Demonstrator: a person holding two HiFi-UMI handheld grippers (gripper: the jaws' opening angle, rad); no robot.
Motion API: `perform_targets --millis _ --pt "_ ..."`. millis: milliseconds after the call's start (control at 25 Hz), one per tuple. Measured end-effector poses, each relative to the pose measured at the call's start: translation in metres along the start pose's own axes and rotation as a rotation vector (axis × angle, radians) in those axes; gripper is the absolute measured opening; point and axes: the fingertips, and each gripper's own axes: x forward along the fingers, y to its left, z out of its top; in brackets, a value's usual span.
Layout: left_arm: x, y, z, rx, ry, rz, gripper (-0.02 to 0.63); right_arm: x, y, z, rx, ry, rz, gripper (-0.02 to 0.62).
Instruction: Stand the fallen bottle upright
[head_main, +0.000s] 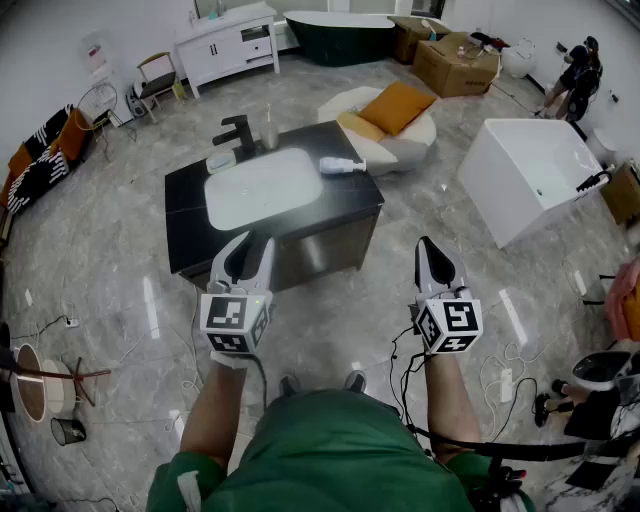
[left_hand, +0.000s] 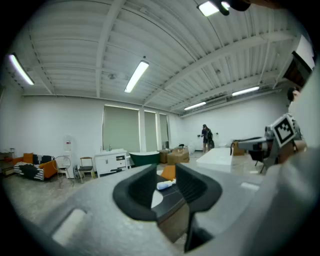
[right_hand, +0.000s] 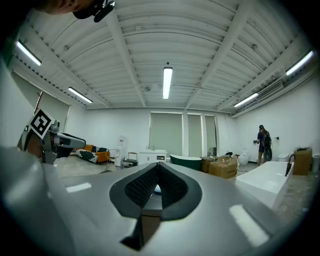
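- The left gripper (head_main: 250, 250) has its jaws apart and holds nothing; the right gripper (head_main: 430, 256) has its jaws closed tip to tip, also holding nothing
- Both hover over the floor (head_main: 150, 300), short of the dark counter (head_main: 190, 215)
- The white bottle (head_main: 340, 166) lies on its side on the counter, just right of the white basin (head_main: 262, 188)
- A black faucet (head_main: 237, 132) stands behind the basin
- An orange cushion (head_main: 398, 105) lies beyond
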Motion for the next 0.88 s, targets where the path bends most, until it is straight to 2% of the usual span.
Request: perform_targets --millis 520,600,720,880 --pt "0.021 -0.051 0.004 0.003 -0.003 0.053 0.122 -0.007 -0.045 0.0 -0.067 -0.028 0.06 0.008" --pt "0.023 -0.059 0.002 0.005 -0.002 0.063 0.129 -0.007 -0.052 -0.003 -0.08 -0.023 0.068 0.06" --pt "0.028 -0.068 0.0 0.009 -0.011 0.064 0.132 -0.006 -0.062 -0.007 -0.058 -0.031 0.087 0.094" --pt "0.042 -0.071 0.008 0.023 -0.05 0.056 0.135 0.002 -0.073 -0.012 -0.024 -0.043 0.095 0.095"
